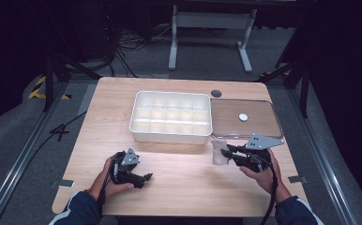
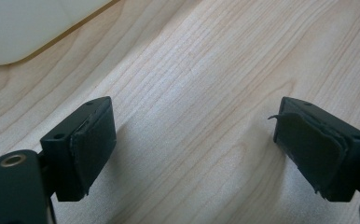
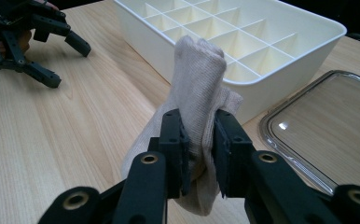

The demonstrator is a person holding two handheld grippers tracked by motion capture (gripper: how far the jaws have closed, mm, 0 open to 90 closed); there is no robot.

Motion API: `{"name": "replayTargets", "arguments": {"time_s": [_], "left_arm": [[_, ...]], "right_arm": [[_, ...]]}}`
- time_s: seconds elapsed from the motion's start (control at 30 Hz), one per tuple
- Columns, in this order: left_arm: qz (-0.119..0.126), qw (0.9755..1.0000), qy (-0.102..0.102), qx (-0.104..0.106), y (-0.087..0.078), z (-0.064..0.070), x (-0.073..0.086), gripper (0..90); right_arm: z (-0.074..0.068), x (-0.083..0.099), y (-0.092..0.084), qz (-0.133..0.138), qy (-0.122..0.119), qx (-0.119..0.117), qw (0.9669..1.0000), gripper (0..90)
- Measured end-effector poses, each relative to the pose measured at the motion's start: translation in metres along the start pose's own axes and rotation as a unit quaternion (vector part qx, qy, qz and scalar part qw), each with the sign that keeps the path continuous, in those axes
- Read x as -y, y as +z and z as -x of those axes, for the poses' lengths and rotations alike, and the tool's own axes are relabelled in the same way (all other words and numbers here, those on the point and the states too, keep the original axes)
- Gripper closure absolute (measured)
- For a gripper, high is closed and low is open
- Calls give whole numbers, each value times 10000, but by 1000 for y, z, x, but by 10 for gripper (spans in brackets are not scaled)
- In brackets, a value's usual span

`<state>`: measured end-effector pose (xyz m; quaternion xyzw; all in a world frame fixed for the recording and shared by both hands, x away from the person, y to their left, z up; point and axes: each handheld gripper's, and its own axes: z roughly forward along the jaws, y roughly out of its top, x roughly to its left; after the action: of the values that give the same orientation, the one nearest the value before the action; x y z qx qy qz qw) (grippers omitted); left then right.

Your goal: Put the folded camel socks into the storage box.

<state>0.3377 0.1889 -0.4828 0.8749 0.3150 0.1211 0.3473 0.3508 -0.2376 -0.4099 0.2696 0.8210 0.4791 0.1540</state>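
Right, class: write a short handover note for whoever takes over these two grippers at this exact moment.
Right gripper: shut on a rolled beige cloth, held just in front of the white compartment box.
Left gripper: open, nothing between its jaws, low over the table.
Clear lid: flat on the table, right of the box.
Done: cloth picked up.
Left: probably setting it into a compartment; all compartments look empty so far.

A beige knitted sock (image 3: 197, 93) sits in the black right gripper (image 3: 200, 154). The divided box (image 1: 170, 117) is cream-white, the table (image 1: 109, 140) pale wood-grained, the lid (image 1: 245, 118) clear.
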Motion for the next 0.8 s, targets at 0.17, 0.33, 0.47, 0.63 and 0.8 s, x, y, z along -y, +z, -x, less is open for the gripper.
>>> {"name": "replayTargets", "arguments": {"time_s": [0.17, 0.33, 0.47, 0.63, 0.8], "left_arm": [[0, 10000, 0, -2, 0, 0, 0, 130], [-15, 10000, 21, 37, 0, -1, 0, 128], [4, 10000, 17, 69, 1, -1, -1, 122], [5, 10000, 17, 64, 1, -1, -1, 122], [7, 10000, 16, 70, 2, -1, -1, 119]], "right_arm": [[2, 0, -4, 58, 35, 93, 9999, 752], [1, -1, -11, 144, 51, 207, 9997, 752], [4, -2, -16, 227, 39, 290, 9993, 752], [4, -5, -18, 284, 10, 303, 9991, 752], [3, -16, -14, 372, -30, 306, 9988, 752]]}}
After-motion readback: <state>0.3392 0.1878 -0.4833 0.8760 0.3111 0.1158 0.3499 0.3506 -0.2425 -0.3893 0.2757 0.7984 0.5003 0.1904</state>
